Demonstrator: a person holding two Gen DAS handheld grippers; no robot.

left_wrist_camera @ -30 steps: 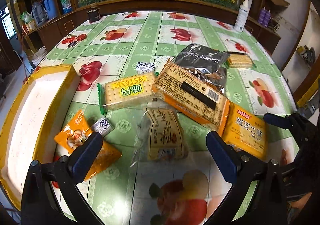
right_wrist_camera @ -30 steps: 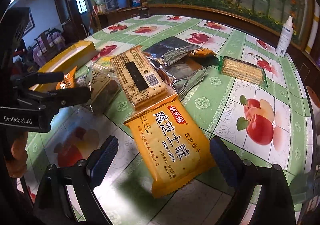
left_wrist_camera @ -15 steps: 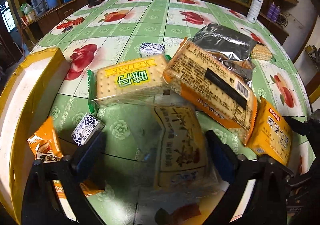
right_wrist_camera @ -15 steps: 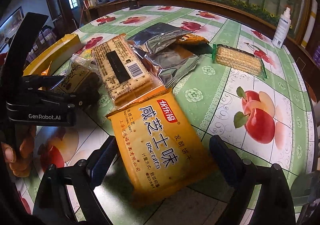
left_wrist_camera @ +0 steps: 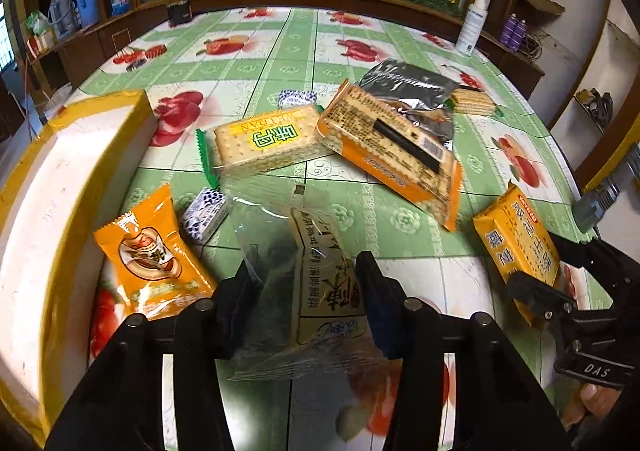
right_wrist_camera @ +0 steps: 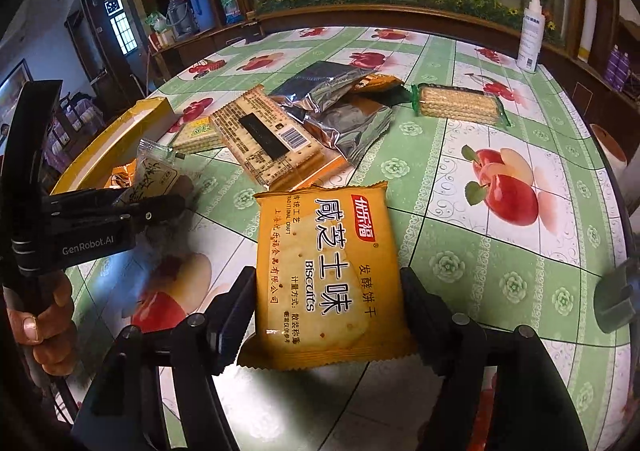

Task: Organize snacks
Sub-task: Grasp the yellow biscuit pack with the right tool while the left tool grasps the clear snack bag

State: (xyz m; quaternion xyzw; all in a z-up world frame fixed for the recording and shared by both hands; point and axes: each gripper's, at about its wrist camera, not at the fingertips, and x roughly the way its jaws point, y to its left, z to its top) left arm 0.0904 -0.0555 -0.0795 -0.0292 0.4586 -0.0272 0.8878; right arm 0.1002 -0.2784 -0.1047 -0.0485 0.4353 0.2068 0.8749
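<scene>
My left gripper (left_wrist_camera: pixel 306 271) is shut on a clear-wrapped snack pack (left_wrist_camera: pixel 320 283) and holds it just above the table; the left gripper also shows in the right wrist view (right_wrist_camera: pixel 160 207). My right gripper (right_wrist_camera: pixel 328 291) is shut on an orange biscuit pack (right_wrist_camera: pixel 326 271), which also shows at the right of the left wrist view (left_wrist_camera: pixel 516 239). A yellow-rimmed white tray (left_wrist_camera: pixel 52 187) lies at the left. Loose on the table are a green-ended cracker pack (left_wrist_camera: pixel 264 139), a large orange cracker pack (left_wrist_camera: pixel 392 151) and an orange pouch (left_wrist_camera: pixel 152 259).
Silver foil bags (right_wrist_camera: pixel 340 107) and a green-ended wafer pack (right_wrist_camera: pixel 456 105) lie further back. Two small blue-white sweets (left_wrist_camera: pixel 204 211) (left_wrist_camera: pixel 298 97) lie near the crackers. A white spray bottle (right_wrist_camera: pixel 532 35) stands at the far table edge. A wooden ledge rims the back.
Both grippers have closed from wide open: the left onto the clear-wrapped pack, the right onto the orange biscuit pack. Both packs have lifted slightly off the table.
</scene>
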